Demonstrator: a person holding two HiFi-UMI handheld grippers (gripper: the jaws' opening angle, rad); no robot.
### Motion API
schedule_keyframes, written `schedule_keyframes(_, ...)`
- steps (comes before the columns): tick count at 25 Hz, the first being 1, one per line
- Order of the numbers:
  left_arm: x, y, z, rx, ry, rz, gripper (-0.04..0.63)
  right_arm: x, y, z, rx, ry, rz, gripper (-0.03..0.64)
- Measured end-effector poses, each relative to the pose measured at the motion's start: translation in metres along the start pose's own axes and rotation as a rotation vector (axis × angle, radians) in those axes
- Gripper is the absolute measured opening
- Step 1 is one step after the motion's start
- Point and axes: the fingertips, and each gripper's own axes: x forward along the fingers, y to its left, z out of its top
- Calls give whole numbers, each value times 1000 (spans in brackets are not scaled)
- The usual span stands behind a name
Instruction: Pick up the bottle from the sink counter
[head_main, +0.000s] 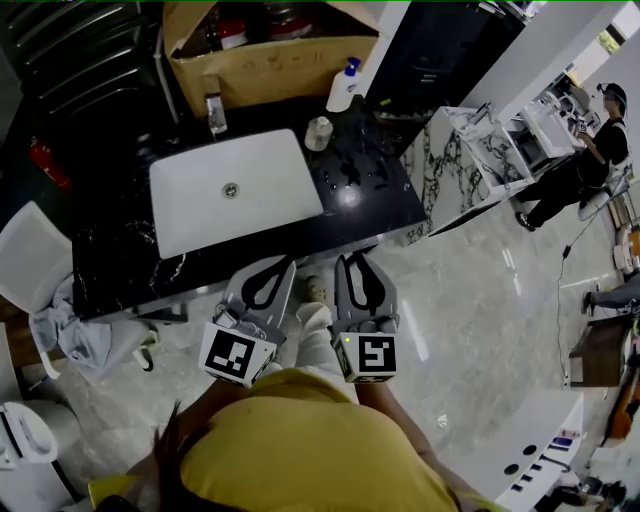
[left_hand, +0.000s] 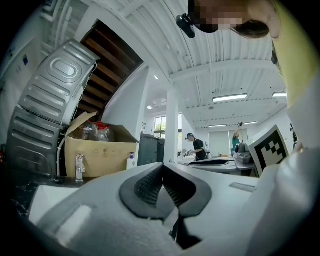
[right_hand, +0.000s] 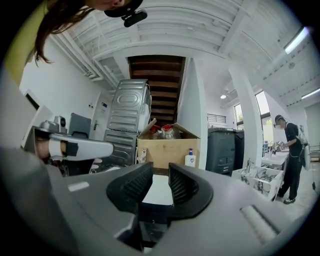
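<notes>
I stand at the near edge of the counter (head_main: 110, 250), and the approach has not yet begun. Both claws hang low in the head view, close to my body and short of the counter's edge.

My right claw (head_main: 358, 260) is a little spread. In its own view a narrow gap shows between the ribbed pads (right_hand: 181, 187), with nothing in it. My left claw (head_main: 284, 263) is pressed together, its tips meeting in its own view, and it is empty too.

The bottle (head_main: 343, 88), white with a blue pump, stands upright at the top centre of the head view. It is at the far back of the counter, just right of the box (head_main: 270, 65) and beyond the sink (head_main: 260, 170). A cup (head_main: 318, 132) sits nearer, just below and left of it, and the tap (head_main: 214, 112) is further left. In the right gripper view the bottle (right_hand: 190, 159) shows small, just right of centre, above the jaws.

Next, I judge, the right claw has to reach well forward across the right end of the sink, past the cup. It must open wider than the bottle's body, then close on it below the pump. The risk is knocking the cup on the way.
</notes>
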Motion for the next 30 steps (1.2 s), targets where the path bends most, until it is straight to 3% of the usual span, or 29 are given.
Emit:
schedule_keyframes(9, 78, 37, 4, 6, -21, 57, 5, 96, -40, 0, -6, -8, 102, 95)
schedule_keyframes(20, 182, 92, 6, 13, -37, 222, 5, 210, -94, -20, -64, 10, 307, 110)
schedule_keyframes(30, 228, 111, -10, 17, -4, 373, 5, 264, -117, -54, -55, 65, 484, 182)
